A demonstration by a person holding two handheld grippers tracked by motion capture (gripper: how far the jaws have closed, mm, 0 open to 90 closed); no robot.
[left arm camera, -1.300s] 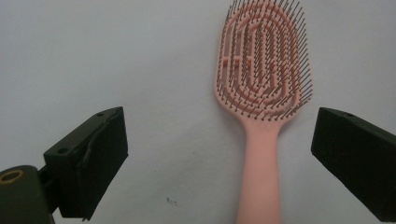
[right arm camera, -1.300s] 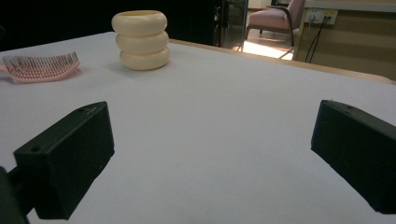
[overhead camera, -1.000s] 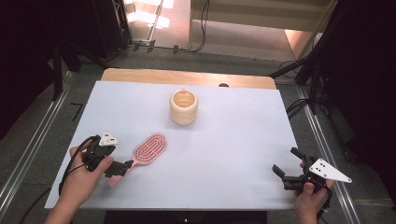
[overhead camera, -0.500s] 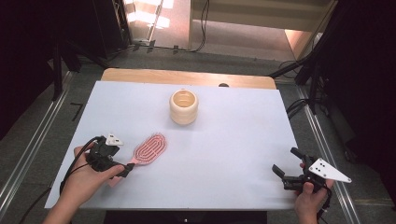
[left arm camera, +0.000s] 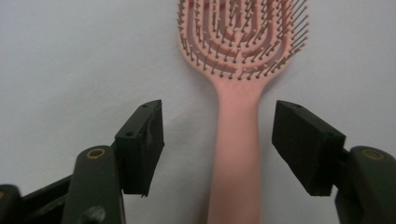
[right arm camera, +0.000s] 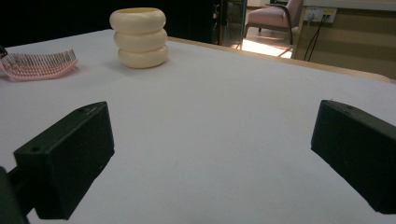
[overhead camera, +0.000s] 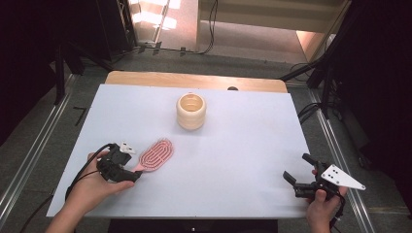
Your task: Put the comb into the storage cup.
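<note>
no readable brand, label or writing anywhere we can see.

vs half a second back: left gripper (overhead camera: 127, 172) has crept a touch forward along the brush handle; pink hairbrush (overhead camera: 154, 156) and cream ribbed cup (overhead camera: 191, 111) haven't moved, right gripper (overhead camera: 297, 175) is in the same spot.

left side: left hand (overhead camera: 92, 187) comes in from the bottom-left edge of the white table (overhead camera: 233, 150), gripper pointing right and slightly away toward the brush head. in the left gripper view the jaws stand wide, one either side of the hairbrush (left arm camera: 238, 70) handle, with clear gaps on both sides, not touching it. handle runs straight up between them, bristles face up, brush lies flat on the table.

right side: right hand (overhead camera: 323, 208) sits at the near-right corner, gripper aimed left across the table. jaws spread wide, nothing between them; in the right gripper view we see bare tabletop in the gap, the cup (right arm camera: 138, 37) far off and the brush head (right arm camera: 37, 64) at the left edge.

cup stands upright, centre-rear of the table, well apart from the brush.
</note>
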